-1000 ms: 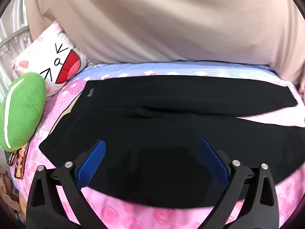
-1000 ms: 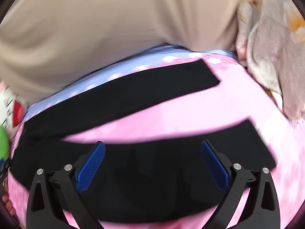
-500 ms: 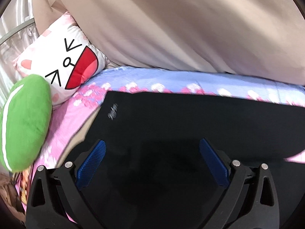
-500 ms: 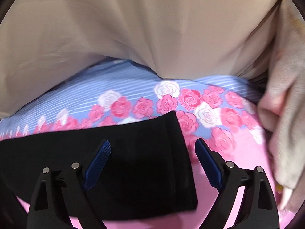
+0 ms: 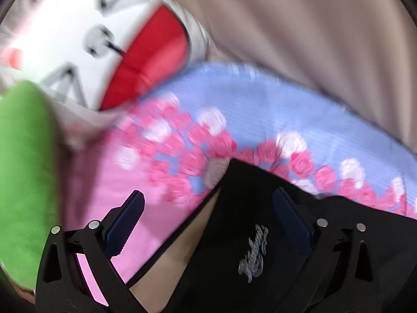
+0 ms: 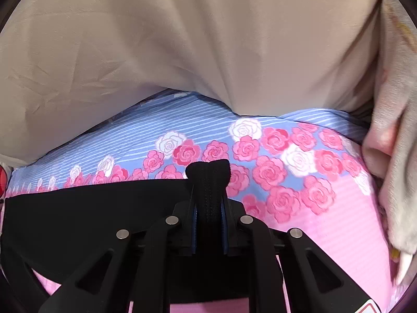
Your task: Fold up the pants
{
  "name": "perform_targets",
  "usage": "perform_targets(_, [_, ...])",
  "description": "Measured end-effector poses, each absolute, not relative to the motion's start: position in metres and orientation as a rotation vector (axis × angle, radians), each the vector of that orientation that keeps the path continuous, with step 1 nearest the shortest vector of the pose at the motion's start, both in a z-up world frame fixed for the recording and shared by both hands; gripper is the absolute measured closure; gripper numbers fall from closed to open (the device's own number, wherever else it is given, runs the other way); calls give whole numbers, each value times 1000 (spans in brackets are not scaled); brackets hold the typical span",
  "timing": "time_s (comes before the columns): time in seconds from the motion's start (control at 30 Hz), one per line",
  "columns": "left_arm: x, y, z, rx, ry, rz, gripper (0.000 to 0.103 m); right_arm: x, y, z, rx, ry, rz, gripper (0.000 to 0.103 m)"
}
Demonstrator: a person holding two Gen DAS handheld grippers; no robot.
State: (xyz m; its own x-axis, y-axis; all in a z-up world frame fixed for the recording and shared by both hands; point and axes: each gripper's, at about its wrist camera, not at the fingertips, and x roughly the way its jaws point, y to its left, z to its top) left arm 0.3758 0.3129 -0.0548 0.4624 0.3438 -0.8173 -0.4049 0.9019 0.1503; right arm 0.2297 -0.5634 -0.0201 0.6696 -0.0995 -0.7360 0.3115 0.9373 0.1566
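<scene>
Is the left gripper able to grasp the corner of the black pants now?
Probably yes: the left gripper is open, the black pants corner lies between its fingers, and nothing covers it.

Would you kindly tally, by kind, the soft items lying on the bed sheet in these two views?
Black pants: 1
White cartoon-face pillow: 1
Green plush cushion: 1
Fuzzy beige blanket: 1
Total: 4
</scene>
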Motion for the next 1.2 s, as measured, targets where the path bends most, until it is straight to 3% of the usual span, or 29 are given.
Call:
perform_targets(0.03, [382,314,-62,-81,1006,426,42,228,-564,-20,281,807,-238,91])
perform_targets(0.07, [384,313,-65,-101,1005,375,52,227,-563,-20,278,808,-243,91])
perform_targets(0.1, [383,311,-61,-123,990,340,75,225,-561,-18,277,809,-249,91])
perform_targets(0.13, [381,306,-55,-125,986,324,81,221,-558,-17,276,808,-250,91])
perform_targets(0.2, [373,298,-37,-104,947,306,83,210,-553,-8,273,786,-255,91])
perform_targets(0.27, [351,288,-7,-84,876,274,93,199,-547,5,271,750,-251,91])
perform_targets(0.5, [230,290,69,-95,725,177,93,114,-520,64,219,605,-176,92])
perform_targets(0.67, [144,305,70,-97,731,187,92,32,-513,71,199,561,-145,92])
perform_targets(0.87, [96,316,3,-111,877,249,85,-28,-515,7,207,695,-194,89])
perform_targets(0.9, [92,318,-7,-138,898,262,80,-35,-518,-2,215,709,-206,83])
perform_targets(0.97, [79,324,-12,-235,892,258,56,-49,-518,-12,222,720,-253,77])
perform_targets(1.0, [73,325,-11,-285,877,246,33,-57,-517,-12,225,709,-268,74])
perform_targets(1.03, [65,325,-9,-350,855,226,21,-69,-516,-10,224,693,-291,68])
perform_targets(1.1, [58,321,-8,-468,841,164,14,-86,-514,-3,226,661,-321,56])
perform_targets(1.2, [67,315,-12,-532,838,151,11,-110,-508,8,242,604,-348,54])
